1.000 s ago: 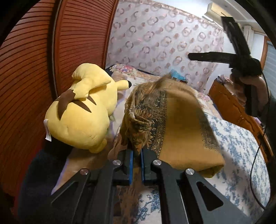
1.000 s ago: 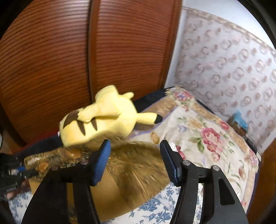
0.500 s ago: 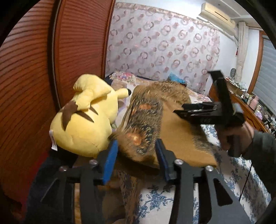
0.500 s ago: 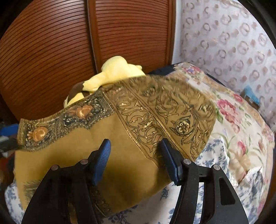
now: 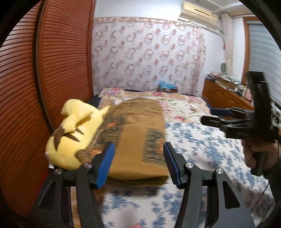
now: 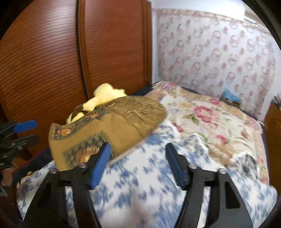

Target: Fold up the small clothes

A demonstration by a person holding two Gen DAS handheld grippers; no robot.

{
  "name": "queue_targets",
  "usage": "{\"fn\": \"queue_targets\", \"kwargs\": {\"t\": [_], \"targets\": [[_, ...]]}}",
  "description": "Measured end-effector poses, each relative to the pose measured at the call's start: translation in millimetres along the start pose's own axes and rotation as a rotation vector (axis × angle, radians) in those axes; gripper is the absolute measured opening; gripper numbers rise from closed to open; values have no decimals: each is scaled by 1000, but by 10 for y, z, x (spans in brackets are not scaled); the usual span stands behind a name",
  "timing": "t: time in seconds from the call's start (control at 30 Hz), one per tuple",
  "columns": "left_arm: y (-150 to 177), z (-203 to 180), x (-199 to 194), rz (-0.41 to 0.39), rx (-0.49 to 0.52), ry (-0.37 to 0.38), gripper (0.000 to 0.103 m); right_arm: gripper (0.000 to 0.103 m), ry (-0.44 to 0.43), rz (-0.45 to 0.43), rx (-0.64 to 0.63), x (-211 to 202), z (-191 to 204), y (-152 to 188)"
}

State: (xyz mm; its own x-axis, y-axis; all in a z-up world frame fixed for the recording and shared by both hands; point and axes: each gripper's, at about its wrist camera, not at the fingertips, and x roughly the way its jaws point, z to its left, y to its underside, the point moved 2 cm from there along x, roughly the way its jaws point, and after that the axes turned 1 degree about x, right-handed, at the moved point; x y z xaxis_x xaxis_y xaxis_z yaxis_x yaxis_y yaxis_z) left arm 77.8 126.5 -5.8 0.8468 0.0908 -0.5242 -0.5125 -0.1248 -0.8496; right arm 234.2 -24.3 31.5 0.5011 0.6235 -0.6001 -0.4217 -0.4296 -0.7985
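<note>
Your right tool (image 6: 137,161) was opening over the blue-flowered bedspread (image 6: 149,175), nothing between its pads. The folded brown cloth (image 6: 108,126) lay beside the yellow plush toy (image 6: 103,96).

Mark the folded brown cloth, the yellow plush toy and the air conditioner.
folded brown cloth (image 5: 133,140), left wrist view, plain middle panel.
yellow plush toy (image 5: 77,126), left wrist view, its back.
air conditioner (image 5: 198,13), left wrist view, front face.

One folded brown cloth (image 5: 138,140) on the bed, one yellow plush toy (image 5: 73,136) right beside it. Two grippers: left gripper (image 5: 138,163), right gripper (image 6: 137,164). Two bedcovers, one blue-flowered cover (image 6: 149,175), one rose-patterned quilt (image 6: 210,119). One air conditioner (image 5: 198,12).
</note>
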Motion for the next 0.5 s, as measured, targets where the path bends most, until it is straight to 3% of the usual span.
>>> {"fn": "queue_targets", "kwargs": {"t": [0.17, 0.5], "targets": [[-16, -412, -71, -10, 40, 61, 56, 83, 74, -61, 60, -689, -163, 268], [-140, -1137, -336, -46, 121, 144, 56, 84, 229, -135, 192, -1743, -481, 723]]}}
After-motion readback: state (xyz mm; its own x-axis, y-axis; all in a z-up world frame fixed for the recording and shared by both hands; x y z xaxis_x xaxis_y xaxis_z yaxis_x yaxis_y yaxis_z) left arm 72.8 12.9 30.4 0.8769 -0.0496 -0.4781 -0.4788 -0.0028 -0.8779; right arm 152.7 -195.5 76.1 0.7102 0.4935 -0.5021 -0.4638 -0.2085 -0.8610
